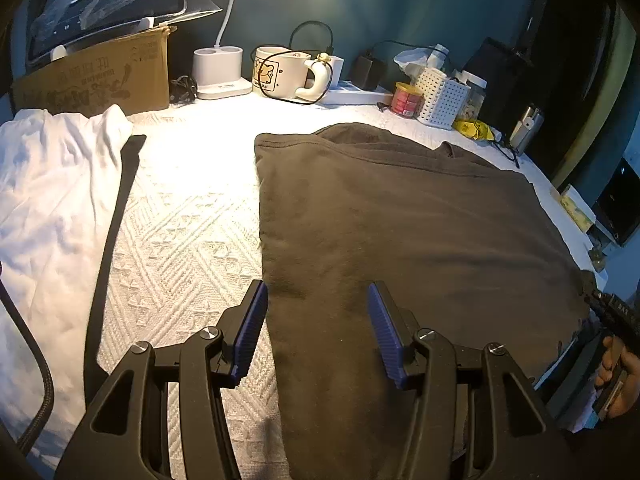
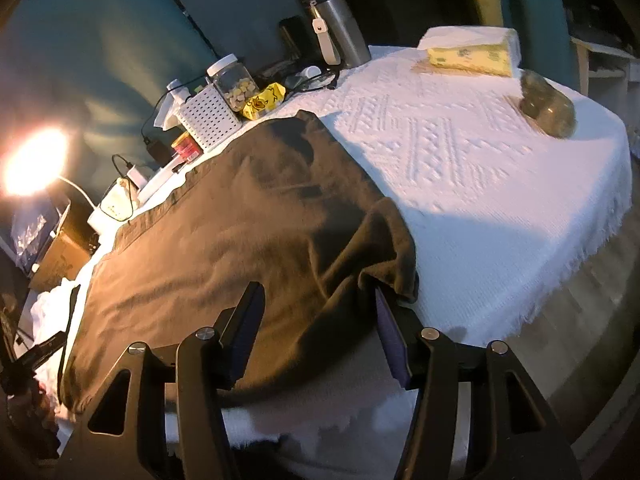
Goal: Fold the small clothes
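Observation:
A dark brown garment (image 1: 400,220) lies spread flat on the white textured tablecloth (image 1: 188,216). My left gripper (image 1: 317,286) hovers open over the garment's near left edge, its left pad above bare cloth and its right pad above the fabric. In the right wrist view the same garment (image 2: 240,220) has its near right corner folded over on itself. My right gripper (image 2: 319,289) stands open astride that corner; the pads do not pinch it. A white garment (image 1: 52,184) with a black strip lies crumpled at the left.
Along the back stand a cardboard box (image 1: 96,76), a lamp base (image 1: 218,72), a mug (image 1: 276,72) and a white perforated basket (image 1: 444,98). A tissue pack (image 2: 472,52), a metal flask (image 2: 344,28) and a dark lump (image 2: 548,108) sit far right. The fringed table edge (image 2: 580,280) drops off at the right.

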### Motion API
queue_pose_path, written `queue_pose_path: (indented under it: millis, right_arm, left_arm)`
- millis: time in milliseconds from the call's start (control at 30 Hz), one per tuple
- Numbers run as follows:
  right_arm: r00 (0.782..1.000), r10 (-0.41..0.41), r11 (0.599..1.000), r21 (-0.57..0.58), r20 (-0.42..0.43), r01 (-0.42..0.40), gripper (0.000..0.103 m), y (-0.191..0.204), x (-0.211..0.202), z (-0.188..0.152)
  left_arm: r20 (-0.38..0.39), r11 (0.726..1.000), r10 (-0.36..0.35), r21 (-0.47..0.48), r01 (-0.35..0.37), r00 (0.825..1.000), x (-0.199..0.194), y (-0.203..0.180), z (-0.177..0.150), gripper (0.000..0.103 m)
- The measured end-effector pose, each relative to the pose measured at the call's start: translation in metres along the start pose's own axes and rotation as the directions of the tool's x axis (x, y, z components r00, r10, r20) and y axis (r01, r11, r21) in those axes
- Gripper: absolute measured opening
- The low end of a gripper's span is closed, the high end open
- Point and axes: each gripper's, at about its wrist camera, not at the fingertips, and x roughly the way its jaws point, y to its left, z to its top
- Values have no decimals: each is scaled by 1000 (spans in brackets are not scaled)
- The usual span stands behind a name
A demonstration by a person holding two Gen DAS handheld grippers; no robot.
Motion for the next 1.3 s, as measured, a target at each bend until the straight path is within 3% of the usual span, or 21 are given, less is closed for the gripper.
queue_pose_path:
  millis: [400, 500, 600, 733, 800, 867, 1100, 1300]
  right_arm:
    - [999, 5, 1000, -2, 35, -5, 66, 11, 43, 37]
    - [999, 43, 999, -18, 24, -42, 66, 19, 55, 42]
    - [997, 74, 996, -58, -3, -74, 66, 32, 68, 49]
    - [998, 36, 984, -175, -43, -43, 65, 54, 84, 57]
    - [997, 22, 975, -219, -71, -37, 58, 62, 91, 59]
    - [997, -4, 968, -252, -83, -17, 28, 68, 97, 59]
    - [992, 26, 949, -308, -119, -62, 21, 85, 108, 64]
    - [993, 75, 947, -306, -87, -98, 20, 108, 96, 76]
  left_arm:
    - [-43, 999, 37, -2, -37, 998, 20, 5, 14, 52]
    - [-40, 999, 47, -6, -48, 998, 22, 6, 21, 52]
    - [-41, 998, 55, -19, -56, 998, 25, 8, 26, 52]
    - [-44, 998, 57, -22, -58, 997, 31, 8, 34, 52]
    - [-44, 998, 53, -16, -54, 998, 33, 7, 39, 52]
    - [-44, 999, 49, -11, -50, 998, 36, 6, 44, 52]
    - [-43, 999, 44, 2, -44, 998, 41, 7, 56, 52]
    - [-26, 999, 39, 6, -39, 999, 39, 16, 61, 52]
